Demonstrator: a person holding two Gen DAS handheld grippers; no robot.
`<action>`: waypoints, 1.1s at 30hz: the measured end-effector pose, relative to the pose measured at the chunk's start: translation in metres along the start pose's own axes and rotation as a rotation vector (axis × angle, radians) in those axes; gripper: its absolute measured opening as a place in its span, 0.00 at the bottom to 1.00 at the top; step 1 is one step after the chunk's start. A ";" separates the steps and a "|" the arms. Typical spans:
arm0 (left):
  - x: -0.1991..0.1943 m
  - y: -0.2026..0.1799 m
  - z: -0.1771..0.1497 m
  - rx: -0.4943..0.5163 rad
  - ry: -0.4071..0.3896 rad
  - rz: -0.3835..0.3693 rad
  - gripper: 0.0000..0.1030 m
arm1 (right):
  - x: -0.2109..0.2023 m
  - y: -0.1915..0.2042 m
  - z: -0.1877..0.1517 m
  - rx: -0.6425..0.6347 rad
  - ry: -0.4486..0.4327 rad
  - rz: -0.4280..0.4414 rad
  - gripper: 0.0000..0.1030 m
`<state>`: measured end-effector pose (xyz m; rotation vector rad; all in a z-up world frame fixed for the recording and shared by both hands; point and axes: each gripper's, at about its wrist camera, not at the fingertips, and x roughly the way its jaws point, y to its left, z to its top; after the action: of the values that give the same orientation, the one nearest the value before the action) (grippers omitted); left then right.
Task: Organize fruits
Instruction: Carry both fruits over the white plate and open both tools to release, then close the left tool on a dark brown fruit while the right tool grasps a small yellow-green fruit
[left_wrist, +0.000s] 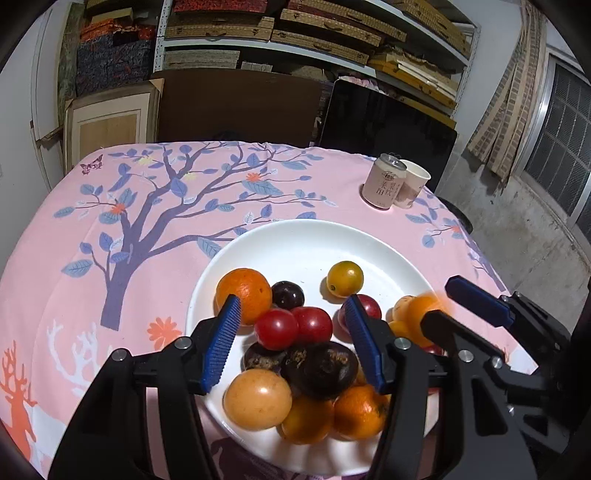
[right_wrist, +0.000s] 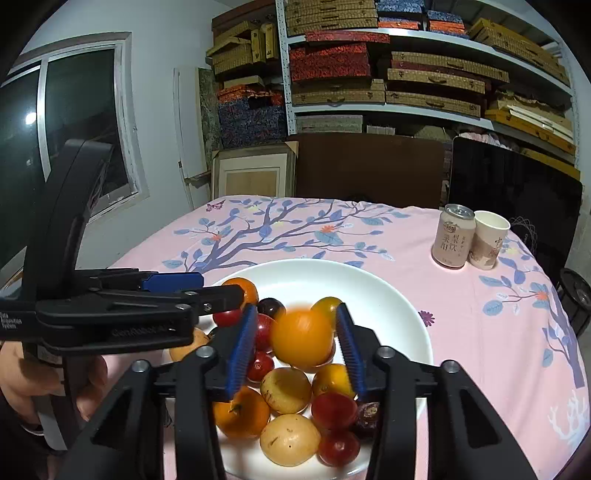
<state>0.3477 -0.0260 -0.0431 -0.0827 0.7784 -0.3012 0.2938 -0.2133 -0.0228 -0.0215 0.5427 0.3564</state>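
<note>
The left gripper (left_wrist: 293, 314) hangs over the white plate (right_wrist: 388, 295) with its blue fingers (left_wrist: 225, 343) well apart and nothing between the pads; fruit lies beneath them. The right gripper (right_wrist: 295, 328) also has its fingers (right_wrist: 242, 347) apart, and a blurred orange (right_wrist: 301, 339) sits between them; the pads seem not to press on it, though the blur makes this hard to judge. The other fruits (right_wrist: 286, 389), red, yellow, orange and dark purple, are heaped on the plate, which rests on the counter's pink tree-print cloth (left_wrist: 110, 221). At the far edge a pink can (right_wrist: 452, 236) with Chinese characters touches a paper cup (right_wrist: 489, 238). The left tool's side carries small white lettering, too small to read.
</note>
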 end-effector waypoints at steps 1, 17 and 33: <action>-0.008 0.001 -0.004 0.005 -0.013 0.010 0.56 | -0.006 0.000 -0.001 0.001 -0.008 0.010 0.47; -0.051 -0.064 -0.145 0.315 0.131 -0.012 0.79 | -0.063 -0.028 -0.094 0.121 0.173 0.014 0.66; -0.040 -0.066 -0.141 0.298 0.075 -0.045 0.39 | -0.052 -0.037 -0.109 0.168 0.197 0.056 0.65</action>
<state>0.2062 -0.0720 -0.1036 0.1928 0.7990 -0.4623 0.2106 -0.2772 -0.0922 0.1215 0.7683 0.3644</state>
